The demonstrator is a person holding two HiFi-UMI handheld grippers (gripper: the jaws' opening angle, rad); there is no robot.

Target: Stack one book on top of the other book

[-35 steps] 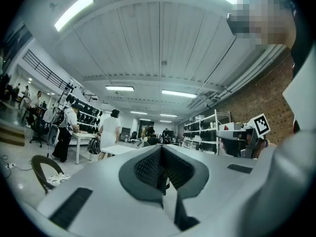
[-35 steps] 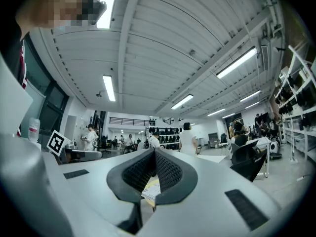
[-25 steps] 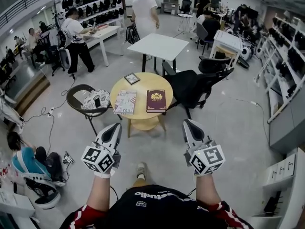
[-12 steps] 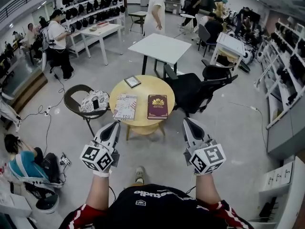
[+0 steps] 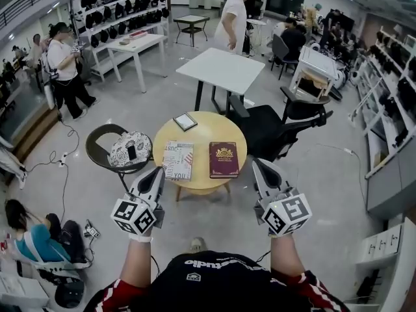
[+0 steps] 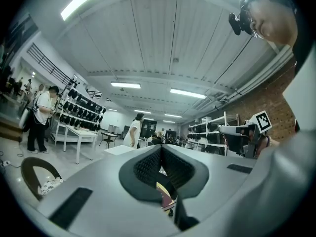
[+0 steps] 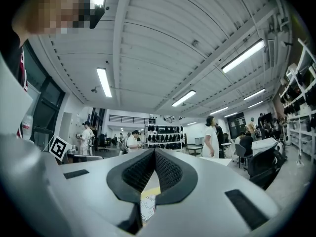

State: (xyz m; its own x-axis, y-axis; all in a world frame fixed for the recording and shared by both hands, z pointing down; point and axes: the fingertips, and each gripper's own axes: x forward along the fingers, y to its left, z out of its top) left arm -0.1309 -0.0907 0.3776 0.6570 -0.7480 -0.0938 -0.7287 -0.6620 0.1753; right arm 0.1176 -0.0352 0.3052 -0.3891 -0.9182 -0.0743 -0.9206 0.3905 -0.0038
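Currently left gripper [image 5: 158, 170], right gripper [image 5: 257, 163] fingers closed, empty; white book [image 5: 178, 160] beside maroon book [image 5: 223, 159].

Bright, even light from ceiling strips [image 6: 126, 85]; fisheye warp, dark corners.

Both arms out front: left forearm [image 5: 135, 265] and right forearm [image 5: 284, 262] side by side, well apart. Pointing level ahead with left gripper [image 5: 157, 172], jaws pressed together, nothing between. Same for right gripper [image 5: 258, 166]: level, jaws closed, empty.
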